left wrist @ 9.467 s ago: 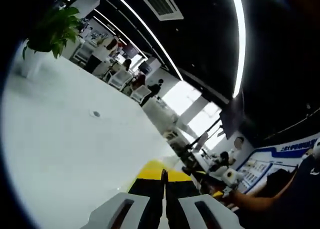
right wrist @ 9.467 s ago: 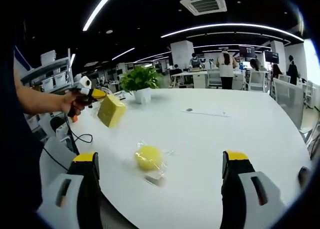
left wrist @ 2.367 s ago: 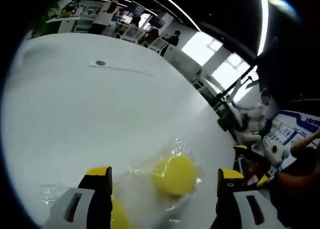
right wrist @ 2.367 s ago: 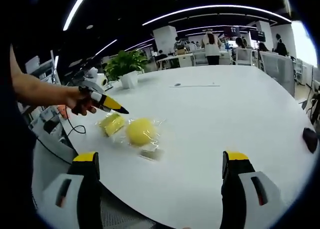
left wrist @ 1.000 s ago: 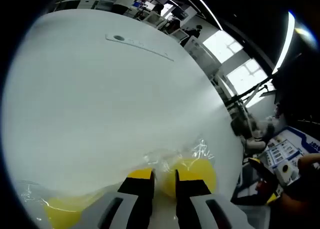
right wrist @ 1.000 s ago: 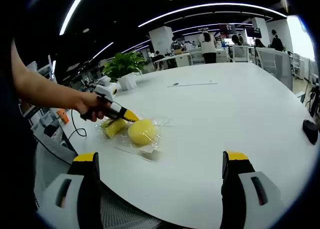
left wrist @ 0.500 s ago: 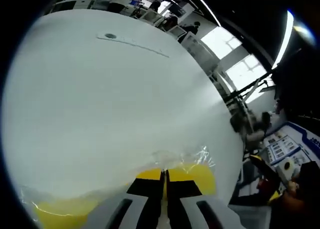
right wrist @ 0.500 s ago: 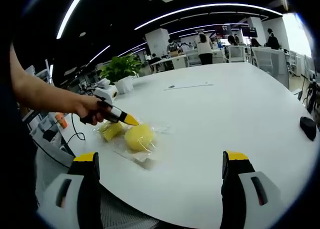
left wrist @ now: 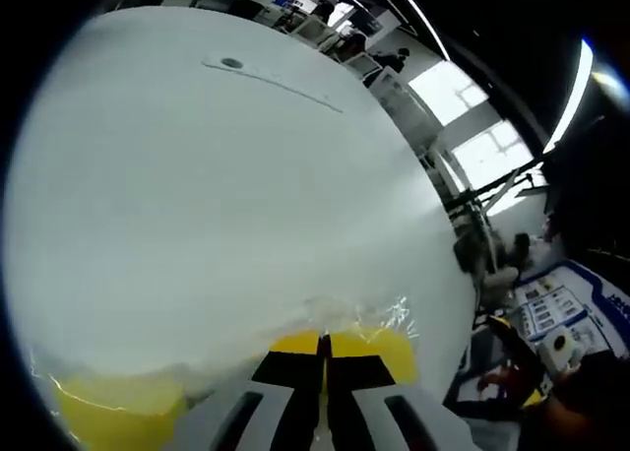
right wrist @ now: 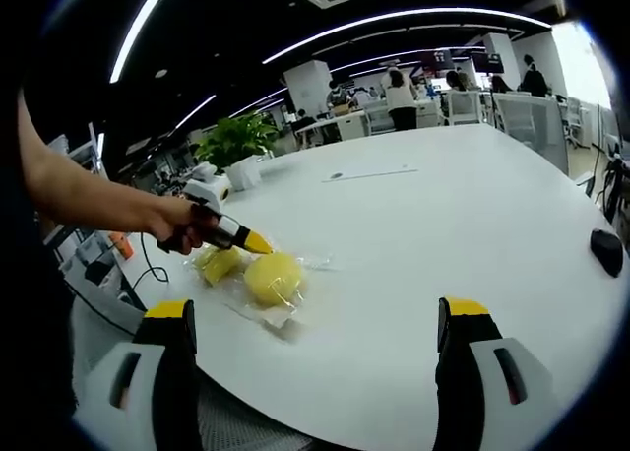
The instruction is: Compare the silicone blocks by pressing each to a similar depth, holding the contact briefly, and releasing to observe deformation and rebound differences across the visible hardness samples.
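Observation:
A round yellow silicone block (right wrist: 274, 277) in clear plastic wrap lies on the white table (right wrist: 423, 205). Just to its left is a smaller yellow block (right wrist: 218, 263), also wrapped. A hand holds my left gripper (right wrist: 258, 242) with its yellow tips together at the round block's upper left edge. In the left gripper view the shut left gripper (left wrist: 323, 349) meets the round block (left wrist: 392, 349) at the crinkled wrap, and the other yellow block (left wrist: 106, 418) sits at the lower left. My right gripper (right wrist: 317, 318) hovers open near the table's front edge, well short of the blocks.
A potted plant (right wrist: 239, 136) stands at the table's far left. A dark mouse-like object (right wrist: 607, 250) lies at the right edge. A small round port (left wrist: 232, 63) is set in the tabletop far ahead. Desks, chairs and people fill the office behind.
Over the last second the left jaws went from slightly apart to fully together at the round block's wrap. The right gripper has stayed open and nearly still.

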`<state>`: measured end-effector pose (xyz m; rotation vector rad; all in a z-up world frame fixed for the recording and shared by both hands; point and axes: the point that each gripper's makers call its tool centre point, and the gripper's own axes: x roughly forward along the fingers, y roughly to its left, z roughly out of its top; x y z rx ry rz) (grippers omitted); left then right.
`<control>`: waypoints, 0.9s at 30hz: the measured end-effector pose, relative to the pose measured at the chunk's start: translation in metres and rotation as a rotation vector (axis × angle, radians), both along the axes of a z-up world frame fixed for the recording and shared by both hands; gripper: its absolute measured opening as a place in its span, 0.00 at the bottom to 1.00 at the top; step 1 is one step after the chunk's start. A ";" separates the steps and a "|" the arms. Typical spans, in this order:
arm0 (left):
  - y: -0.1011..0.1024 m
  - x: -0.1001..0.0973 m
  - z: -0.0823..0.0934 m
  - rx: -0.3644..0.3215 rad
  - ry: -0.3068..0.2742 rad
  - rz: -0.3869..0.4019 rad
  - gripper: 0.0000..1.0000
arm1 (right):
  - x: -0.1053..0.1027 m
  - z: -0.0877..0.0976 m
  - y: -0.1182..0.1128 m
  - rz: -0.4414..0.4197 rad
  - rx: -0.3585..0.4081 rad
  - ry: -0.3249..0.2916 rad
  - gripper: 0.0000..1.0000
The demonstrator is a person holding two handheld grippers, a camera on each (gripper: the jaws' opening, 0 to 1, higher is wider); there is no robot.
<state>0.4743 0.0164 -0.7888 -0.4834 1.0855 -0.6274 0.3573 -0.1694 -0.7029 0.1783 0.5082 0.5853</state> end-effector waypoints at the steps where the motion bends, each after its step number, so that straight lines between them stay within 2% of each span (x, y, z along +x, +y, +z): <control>1: 0.000 0.000 0.000 -0.002 0.003 0.001 0.00 | 0.000 0.000 0.001 0.001 0.001 0.001 0.96; 6: 0.000 0.000 0.001 -0.010 -0.015 0.007 0.00 | -0.001 0.000 0.000 -0.001 0.001 0.001 0.96; 10: -0.001 -0.003 0.011 -0.013 -0.047 0.002 0.00 | -0.002 -0.001 0.001 0.004 0.001 0.003 0.96; 14: -0.002 0.002 0.021 -0.048 -0.071 0.021 0.00 | -0.002 -0.001 0.003 0.011 -0.002 0.005 0.96; 18: -0.002 0.007 0.034 -0.045 -0.129 0.028 0.00 | 0.002 0.002 0.006 0.013 0.015 0.001 0.96; 20: -0.003 0.009 0.045 -0.048 -0.176 0.021 0.00 | 0.003 0.003 0.007 0.016 0.011 -0.004 0.96; 27: -0.006 0.009 0.066 -0.055 -0.240 -0.006 0.00 | 0.005 0.002 0.010 0.036 -0.006 -0.009 0.96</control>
